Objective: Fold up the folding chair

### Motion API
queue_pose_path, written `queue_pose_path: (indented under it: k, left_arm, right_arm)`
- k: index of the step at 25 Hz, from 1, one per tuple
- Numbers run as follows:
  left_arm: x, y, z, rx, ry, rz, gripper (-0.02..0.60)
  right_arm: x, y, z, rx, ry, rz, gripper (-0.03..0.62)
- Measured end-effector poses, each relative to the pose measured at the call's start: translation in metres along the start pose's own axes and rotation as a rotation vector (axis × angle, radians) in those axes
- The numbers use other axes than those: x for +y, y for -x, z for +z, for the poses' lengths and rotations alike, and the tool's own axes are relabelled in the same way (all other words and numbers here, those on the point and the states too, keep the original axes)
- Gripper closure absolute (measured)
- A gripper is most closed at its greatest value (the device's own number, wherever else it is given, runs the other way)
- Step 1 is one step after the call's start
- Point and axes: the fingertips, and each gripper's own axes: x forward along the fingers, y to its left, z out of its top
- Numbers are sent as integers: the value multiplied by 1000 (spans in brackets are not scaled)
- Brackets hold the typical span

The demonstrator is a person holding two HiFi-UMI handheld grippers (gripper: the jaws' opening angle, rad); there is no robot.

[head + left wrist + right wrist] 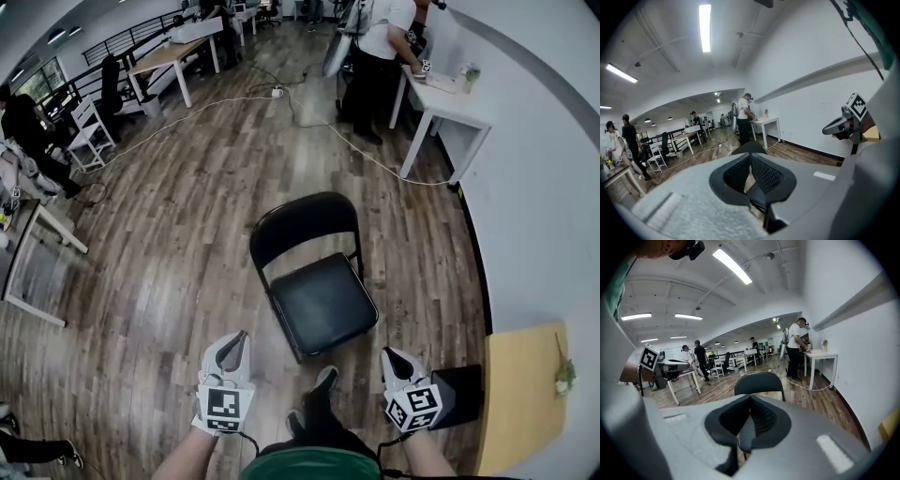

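The left gripper (240, 339) hangs low in front of the person, jaws closed on nothing, I think ready to approach the chair. The folding chair (322, 302) stands open on the wooden floor (178, 272), towards its right edge. It is black, with a flat seat and an upright backrest. The right gripper (387, 354), also closed and empty, waits near the seat's front corner.

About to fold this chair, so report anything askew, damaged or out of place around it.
The folding chair stands open and upright on the wood floor and looks intact. The only oddity is a white cable trailing loose across the floor behind it, toward the white desk by the wall.
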Motion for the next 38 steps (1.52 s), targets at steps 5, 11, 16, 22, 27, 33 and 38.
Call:
queue_pose_path:
  k: [5,11,16,22,27,33,38]
  left_arm:
    - [8,-49,-1,53,-16,2,561]
    - [10,-124,-15,129,-38,-30,561]
    - [10,-171,-33,208,-39,-64,563]
    - [2,-208,-26,247,-76,-96,563]
    - [-20,-239,-48,289,-124,-166,561]
    - [-42,-282,-88,320,-107,-224,561]
    - [-29,-309,-125,328,-65,-232,560]
  right_arm:
    - [-22,-58,-2,33,-50,55,591]
    - [-63,-127,-23,97,-73,93,591]
    - [-99,-177,-51,116,-174,82,591]
    - [-134,-203,-114,205,-339,43,591]
    - [-150,-205,-181,272,-515,-3,540]
    - [-159,-214,-258,316,-679,-30,490]
    - [-175,-234,-304,284,-842,-55,405]
